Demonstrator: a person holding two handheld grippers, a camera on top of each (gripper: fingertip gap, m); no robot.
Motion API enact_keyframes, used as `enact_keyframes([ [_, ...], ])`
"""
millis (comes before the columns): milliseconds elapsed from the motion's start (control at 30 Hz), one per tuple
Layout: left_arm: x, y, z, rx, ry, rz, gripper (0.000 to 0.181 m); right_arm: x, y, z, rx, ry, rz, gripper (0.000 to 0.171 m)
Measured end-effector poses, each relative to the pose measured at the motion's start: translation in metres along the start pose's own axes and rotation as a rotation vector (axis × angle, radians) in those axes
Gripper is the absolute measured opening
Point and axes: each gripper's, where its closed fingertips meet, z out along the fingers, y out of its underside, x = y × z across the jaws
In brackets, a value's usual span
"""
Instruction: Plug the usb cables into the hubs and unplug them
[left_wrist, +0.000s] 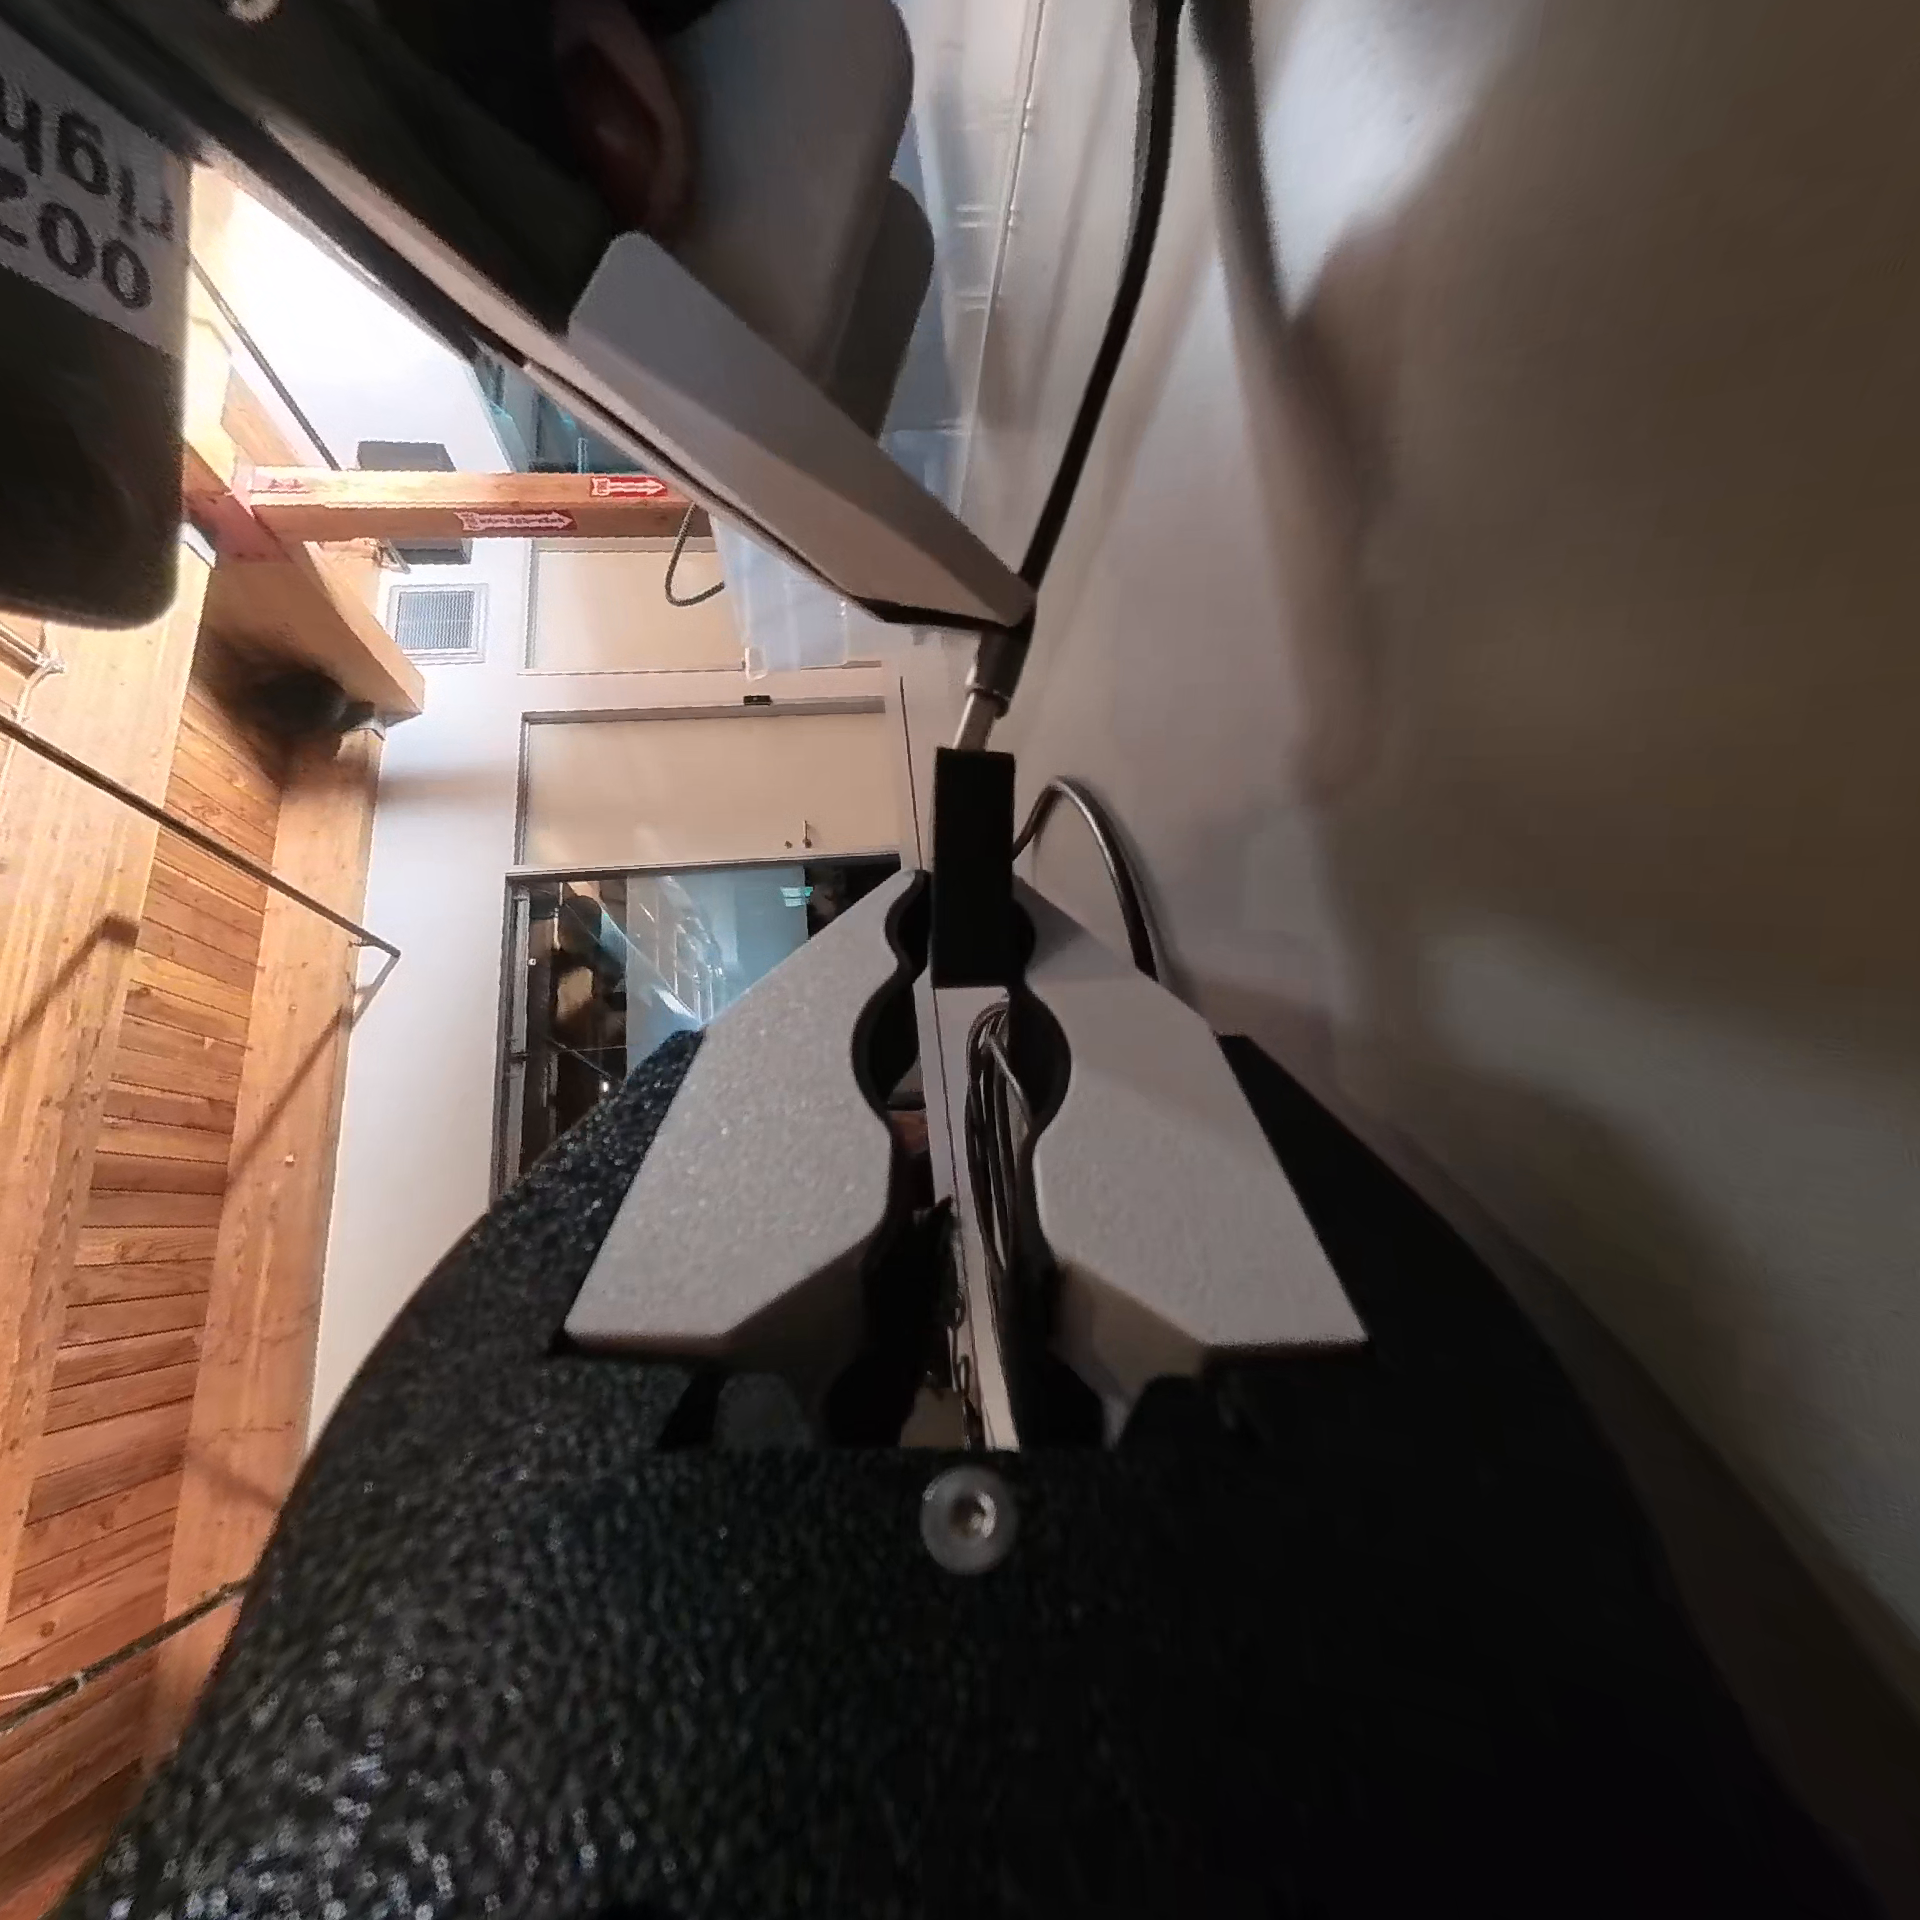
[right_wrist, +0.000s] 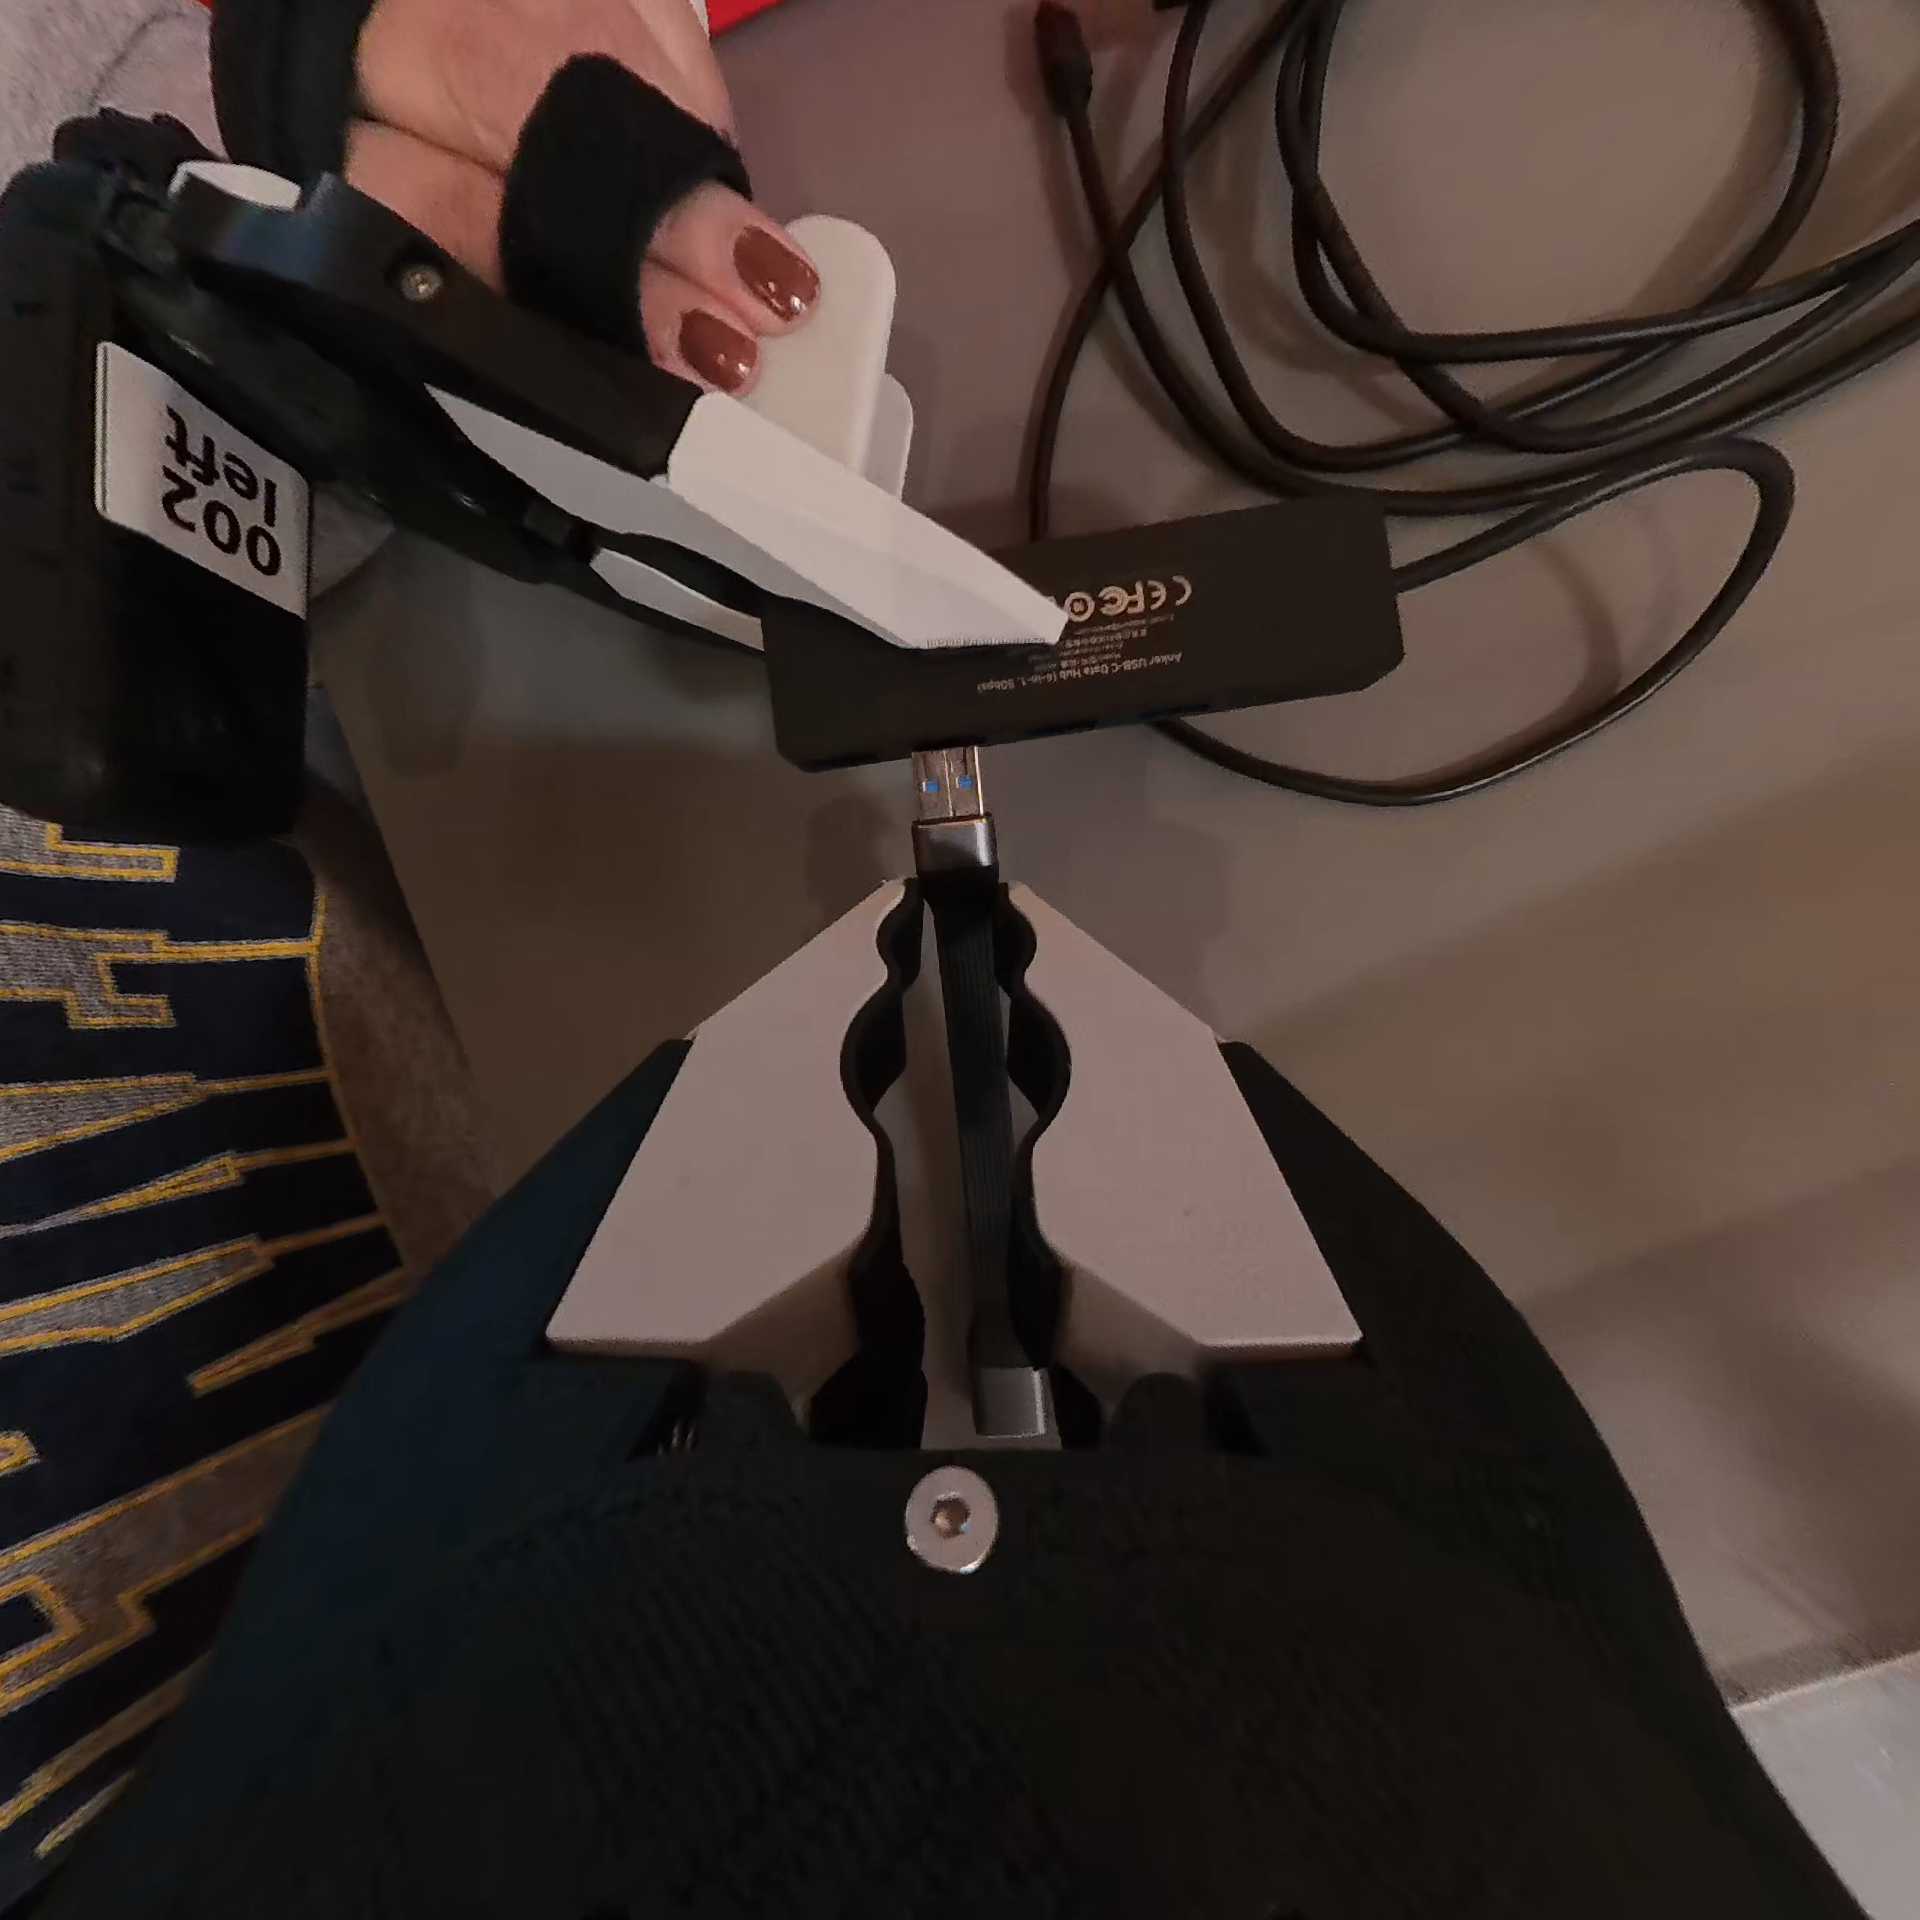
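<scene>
Right gripper (right_wrist: 961, 894): clenched on cable (right_wrist: 977, 1091), plug (right_wrist: 948, 781) dead ahead at hub (right_wrist: 1081, 644), frame centre. Left gripper (left_wrist: 971, 904): grasping hub (left_wrist: 974, 862) edge-on.

- Right gripper (right_wrist: 964, 894): white fingers on a black body, closed on a short flat black USB cable (right_wrist: 977, 1101) that runs lengthwise between them.
- USB cable, far end: grey-shelled plug (right_wrist: 948, 800), metal tip partly seated in a side port of the hub. Near end: a second grey connector (right_wrist: 1010, 1401) deep in the gripper's throat.
- Black hub (right_wrist: 1174, 634): flat slab, printed face up, lying crosswise on the grey table (right_wrist: 1455, 987).
- Left gripper (right_wrist: 935, 613): white finger laid across the hub's left end; a hand (right_wrist: 582, 114) in a black fingerless glove holds it.
- Dark cables (right_wrist: 1455, 343): loosely coiled beyond the hub.
- Patterned fabric (right_wrist: 156, 1143): navy and gold, at left edge.
</scene>
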Motion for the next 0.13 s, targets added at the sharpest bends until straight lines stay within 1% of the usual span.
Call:
enact_keyframes([
  [133, 0.0022, -0.0003, 0.0005, -0.001, 0.006, 0.024, 0.008, 0.0005, 0.0007, 0.0002, -0.003, -0.001, -0.011, 0.011],
])
